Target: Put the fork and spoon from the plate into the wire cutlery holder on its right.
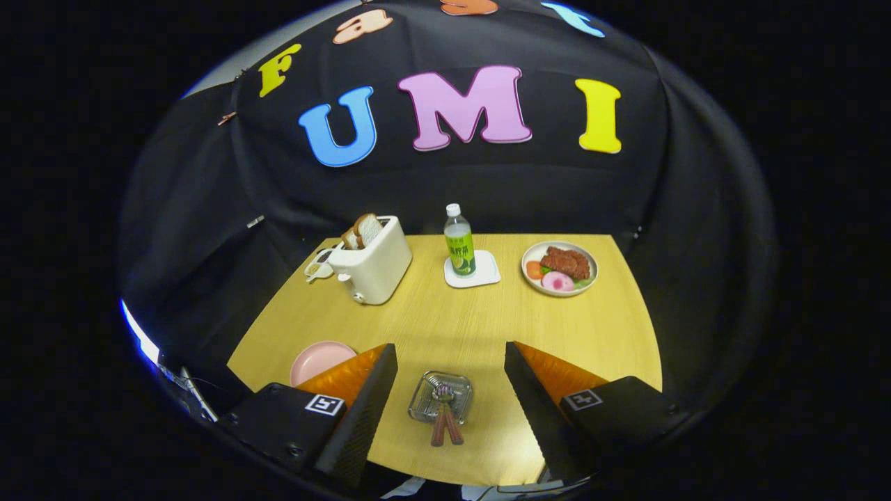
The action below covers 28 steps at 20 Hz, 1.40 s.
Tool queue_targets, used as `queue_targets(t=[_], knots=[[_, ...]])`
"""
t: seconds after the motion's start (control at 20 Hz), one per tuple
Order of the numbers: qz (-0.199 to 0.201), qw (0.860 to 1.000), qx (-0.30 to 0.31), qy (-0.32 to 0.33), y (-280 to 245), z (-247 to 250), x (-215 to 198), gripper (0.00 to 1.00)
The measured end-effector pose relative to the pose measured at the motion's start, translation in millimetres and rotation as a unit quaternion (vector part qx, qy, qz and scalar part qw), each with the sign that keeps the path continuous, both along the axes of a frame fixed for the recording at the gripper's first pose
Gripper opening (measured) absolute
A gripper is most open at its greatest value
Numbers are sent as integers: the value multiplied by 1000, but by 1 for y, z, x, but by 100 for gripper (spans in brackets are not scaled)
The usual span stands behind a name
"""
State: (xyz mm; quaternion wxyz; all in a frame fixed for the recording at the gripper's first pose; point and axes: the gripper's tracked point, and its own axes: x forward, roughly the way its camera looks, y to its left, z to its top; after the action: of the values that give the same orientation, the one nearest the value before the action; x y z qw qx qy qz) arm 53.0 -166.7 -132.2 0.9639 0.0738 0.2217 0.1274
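Note:
My gripper [450, 362] hangs above the near edge of the wooden table [459, 327], its two black-and-orange fingers [369, 400] spread wide apart with nothing between them. Below, between the fingers, stands the wire cutlery holder [440, 396]. Two brown-handled utensils [445, 421] stick out of it, handles leaning toward me; which is fork and which is spoon I cannot tell. The pink plate [320, 360] lies to the holder's left, partly hidden behind my left finger, and its visible part is bare.
A white toaster [371, 263] with bread slices stands at the back left. A green bottle [459, 243] sits on a white coaster [473, 270] at the back middle. At the back right is a plate of food [560, 268].

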Motion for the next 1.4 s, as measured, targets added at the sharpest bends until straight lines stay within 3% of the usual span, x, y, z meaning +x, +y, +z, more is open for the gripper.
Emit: queue_targets(t=[0.25, 0.55, 1.4], knots=[[-12, 995, -12, -96, -1, 35, -8, 99], [-20, 989, -14, -146, 1, 50, -13, 99], [-11, 988, -22, -150, -2, 48, -13, 99]])
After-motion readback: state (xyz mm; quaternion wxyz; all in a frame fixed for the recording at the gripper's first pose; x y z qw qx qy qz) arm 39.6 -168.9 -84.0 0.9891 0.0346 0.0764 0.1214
